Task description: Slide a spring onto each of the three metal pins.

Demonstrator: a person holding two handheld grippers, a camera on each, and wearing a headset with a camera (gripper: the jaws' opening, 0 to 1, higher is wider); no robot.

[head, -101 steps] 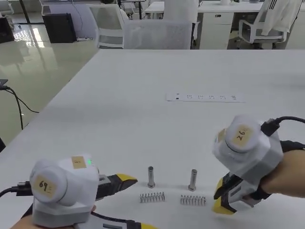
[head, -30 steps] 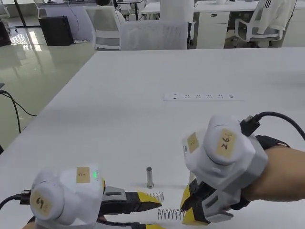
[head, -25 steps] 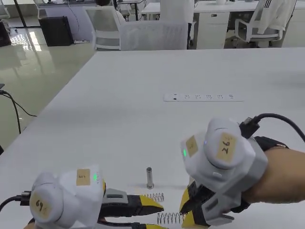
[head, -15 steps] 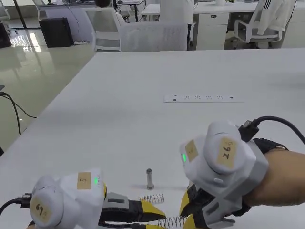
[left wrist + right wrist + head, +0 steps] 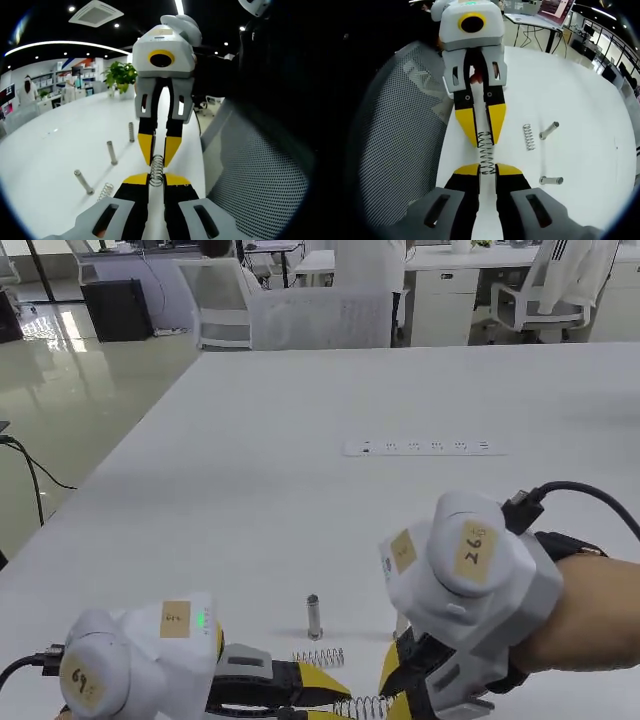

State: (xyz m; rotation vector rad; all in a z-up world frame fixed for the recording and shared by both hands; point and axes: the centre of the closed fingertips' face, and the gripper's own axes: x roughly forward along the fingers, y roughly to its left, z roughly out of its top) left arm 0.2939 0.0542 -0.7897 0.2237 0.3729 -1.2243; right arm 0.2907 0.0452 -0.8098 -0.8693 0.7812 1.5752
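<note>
Head view: my right gripper (image 5: pixel 398 692) and left gripper (image 5: pixel 322 698) meet tip to tip low over the table (image 5: pixel 300 490), with a spring (image 5: pixel 365 706) bridging them, clear of the surface as far as I can judge. A second spring (image 5: pixel 318 656) lies flat just in front of a bare upright pin (image 5: pixel 313 617). Change against 3.4 s ago: then both springs lay side by side on the table and the grippers were well apart; now one spring is up and shared between the two tools (the slight shift of the whole picture is my head, not the parts). Left gripper view: my jaws are pinched on the near end of the spring, and the right gripper's yellow tips are closed on its far end. Beyond them the near pin (image 5: pixel 84 182), middle pin (image 5: pixel 112 152) and far pin (image 5: pixel 131 132) stand in a row. The far one looks ribbed, but it is too small to say whether it is already sleeved. Right gripper view: same hold from the other side, my jaws clenched on one end, the spring straight between both pairs of tips, two bare pins off to the side. Judgement: pickup is done, threading is not. This looks like a handover or a straightening, and one gripper probably has to let go before the spring can be stood over a pin.
</note>
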